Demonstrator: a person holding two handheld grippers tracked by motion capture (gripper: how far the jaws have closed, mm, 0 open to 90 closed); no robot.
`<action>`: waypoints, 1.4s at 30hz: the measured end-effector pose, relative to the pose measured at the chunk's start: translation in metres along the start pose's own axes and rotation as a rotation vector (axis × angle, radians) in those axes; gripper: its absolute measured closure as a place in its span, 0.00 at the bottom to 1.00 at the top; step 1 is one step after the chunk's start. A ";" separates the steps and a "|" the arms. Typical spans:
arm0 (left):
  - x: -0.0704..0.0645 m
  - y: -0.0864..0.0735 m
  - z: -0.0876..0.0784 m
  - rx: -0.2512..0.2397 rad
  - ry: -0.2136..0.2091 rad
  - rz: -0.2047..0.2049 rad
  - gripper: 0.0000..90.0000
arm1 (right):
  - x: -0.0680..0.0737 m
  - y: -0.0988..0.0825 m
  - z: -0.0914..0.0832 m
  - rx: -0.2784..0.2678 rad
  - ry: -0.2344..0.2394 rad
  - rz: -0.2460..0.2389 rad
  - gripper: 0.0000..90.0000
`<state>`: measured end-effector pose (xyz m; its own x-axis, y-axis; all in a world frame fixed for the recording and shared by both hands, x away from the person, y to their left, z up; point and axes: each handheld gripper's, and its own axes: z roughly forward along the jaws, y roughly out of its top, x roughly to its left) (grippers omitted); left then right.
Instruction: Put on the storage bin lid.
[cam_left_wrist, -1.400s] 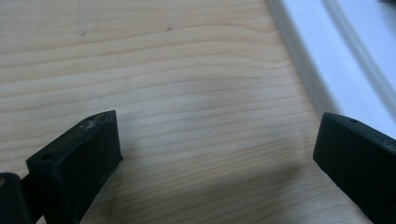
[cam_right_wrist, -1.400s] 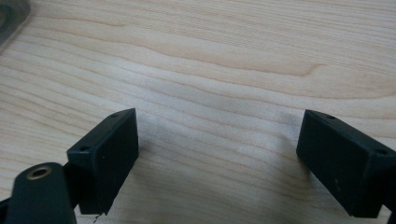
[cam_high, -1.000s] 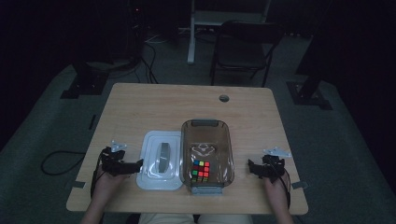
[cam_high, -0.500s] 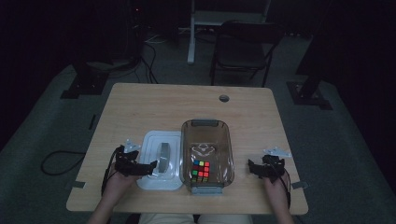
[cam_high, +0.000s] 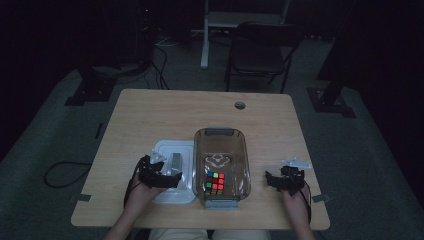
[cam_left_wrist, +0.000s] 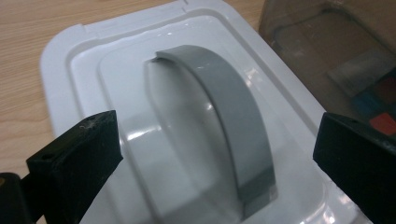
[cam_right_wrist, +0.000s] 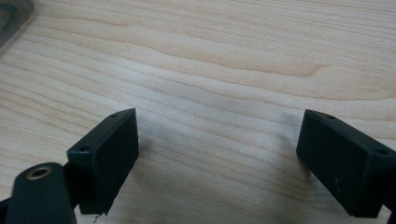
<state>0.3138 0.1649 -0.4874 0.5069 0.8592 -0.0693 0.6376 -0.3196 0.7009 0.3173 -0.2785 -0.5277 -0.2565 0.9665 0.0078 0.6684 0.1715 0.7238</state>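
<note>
1. Lid (cam_high: 172, 172): the white plastic lid lies flat on the table (cam_high: 150, 120), just beside the left wall of the clear brown-tinted container (cam_high: 221, 165), and has not been lifted.
2. Its grey arched handle (cam_left_wrist: 229, 121) runs along the middle of the lid; in the left gripper view it stands between the two black jaws, with a gap on either side.
3. Left hand-held gripper (cam_high: 159, 176): released, jaws spread wide, poised over the near part of the lid and apparently lined up to close on the handle. Nothing is grasped yet.
4. Right hand-held gripper (cam_high: 280, 181): also released, jaws wide apart over bare wood, well to the right of the container and holding nothing.
5. Container contents: a Rubik's cube (cam_high: 215, 183) sits in the near end of the open container.
6. Progress, as I judge it: the work looks like closing the container. The reach to the lid is about done; gripping the handle, carrying the lid over the container and seating it are all left to do.
</note>
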 end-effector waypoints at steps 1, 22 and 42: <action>-0.001 0.000 0.002 -0.005 -0.005 0.007 0.07 | 0.000 0.000 0.000 0.000 0.000 0.000 0.14; 0.000 0.001 0.015 -0.010 -0.029 0.050 0.66 | 0.000 0.000 0.000 0.000 0.002 -0.002 0.14; 0.029 0.004 0.001 -0.050 -0.034 -0.039 0.78 | 0.031 0.006 -0.012 -0.108 0.132 -0.093 0.16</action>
<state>0.3317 0.1882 -0.4869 0.5025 0.8561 -0.1204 0.6275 -0.2654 0.7319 0.3047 -0.2494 -0.5150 -0.4078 0.9128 0.0229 0.5607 0.2306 0.7953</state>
